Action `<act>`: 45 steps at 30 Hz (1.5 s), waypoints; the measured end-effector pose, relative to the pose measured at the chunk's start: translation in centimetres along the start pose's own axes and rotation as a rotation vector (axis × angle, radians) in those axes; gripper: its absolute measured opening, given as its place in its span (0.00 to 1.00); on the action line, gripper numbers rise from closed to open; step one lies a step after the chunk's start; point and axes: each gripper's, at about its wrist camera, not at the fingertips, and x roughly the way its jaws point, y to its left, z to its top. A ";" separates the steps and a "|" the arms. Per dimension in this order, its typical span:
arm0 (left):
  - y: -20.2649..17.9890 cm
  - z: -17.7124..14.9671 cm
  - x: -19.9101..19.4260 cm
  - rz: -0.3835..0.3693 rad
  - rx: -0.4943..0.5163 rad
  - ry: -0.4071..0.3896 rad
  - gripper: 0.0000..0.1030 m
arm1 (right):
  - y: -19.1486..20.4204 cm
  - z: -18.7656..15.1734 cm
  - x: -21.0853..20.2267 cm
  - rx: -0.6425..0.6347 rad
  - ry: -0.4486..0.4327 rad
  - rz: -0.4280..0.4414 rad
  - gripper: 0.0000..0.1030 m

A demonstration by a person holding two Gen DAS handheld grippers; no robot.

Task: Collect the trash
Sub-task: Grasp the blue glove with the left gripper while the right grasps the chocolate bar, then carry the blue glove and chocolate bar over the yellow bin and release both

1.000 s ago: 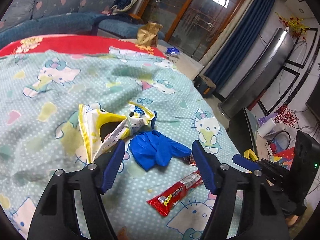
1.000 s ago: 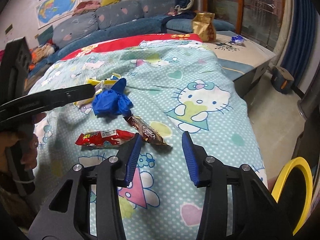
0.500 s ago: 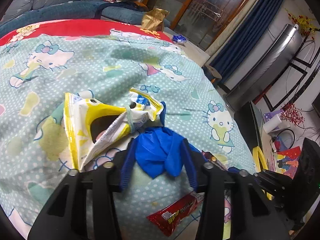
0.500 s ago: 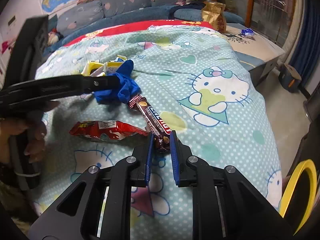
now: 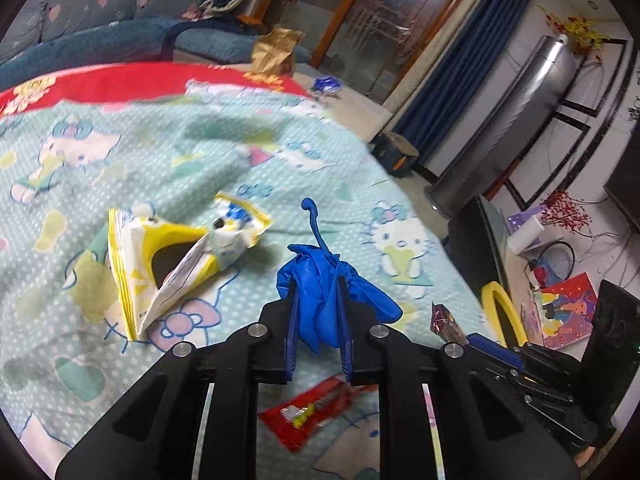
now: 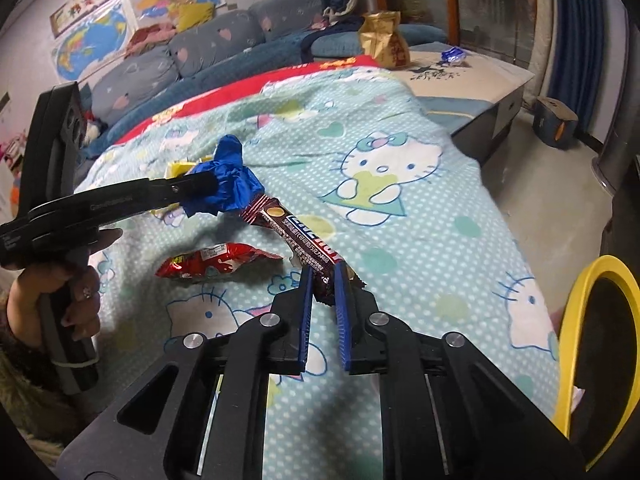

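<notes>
My left gripper [image 5: 318,300] is shut on a crumpled blue glove [image 5: 320,276] and holds it above the Hello Kitty sheet [image 5: 160,152]; the glove also shows in the right wrist view [image 6: 228,188]. My right gripper [image 6: 323,280] is shut on a brown candy bar wrapper [image 6: 298,236], lifted off the sheet; its end shows in the left wrist view [image 5: 446,320]. A red snack wrapper [image 6: 212,266] lies on the sheet, also in the left wrist view [image 5: 312,412]. A yellow and white bag [image 5: 172,256] lies left of the glove.
A yellow-rimmed bin [image 6: 596,344] stands at the bed's right edge, also in the left wrist view [image 5: 500,312]. A gold paper bag [image 6: 384,42] and a small blue wrapper [image 6: 452,54] sit on a low table beyond the bed. A sofa [image 6: 208,52] lines the far wall.
Both grippers closed: the left on the blue glove, the right on the brown candy bar wrapper. Both items have been lifted off the sheet.
</notes>
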 end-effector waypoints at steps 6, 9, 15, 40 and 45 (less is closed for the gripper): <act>-1.5 0.5 -1.9 -0.031 0.025 -0.033 0.15 | -0.1 -0.2 -1.2 0.012 -0.019 -0.002 0.06; -2.1 0.5 -2.6 -0.049 0.036 -0.045 0.15 | -0.2 -0.4 -2.0 0.025 -0.034 -0.007 0.06; -3.9 0.6 -3.6 -0.080 0.073 -0.059 0.15 | -0.9 -0.5 -3.5 0.048 -0.067 -0.023 0.06; -10.4 0.0 -3.7 -0.175 0.211 -0.051 0.15 | -5.7 -1.2 -9.8 0.147 -0.161 -0.138 0.06; -11.9 -0.2 -3.3 -0.196 0.246 -0.039 0.15 | -6.9 -1.7 -10.7 0.171 -0.170 -0.166 0.06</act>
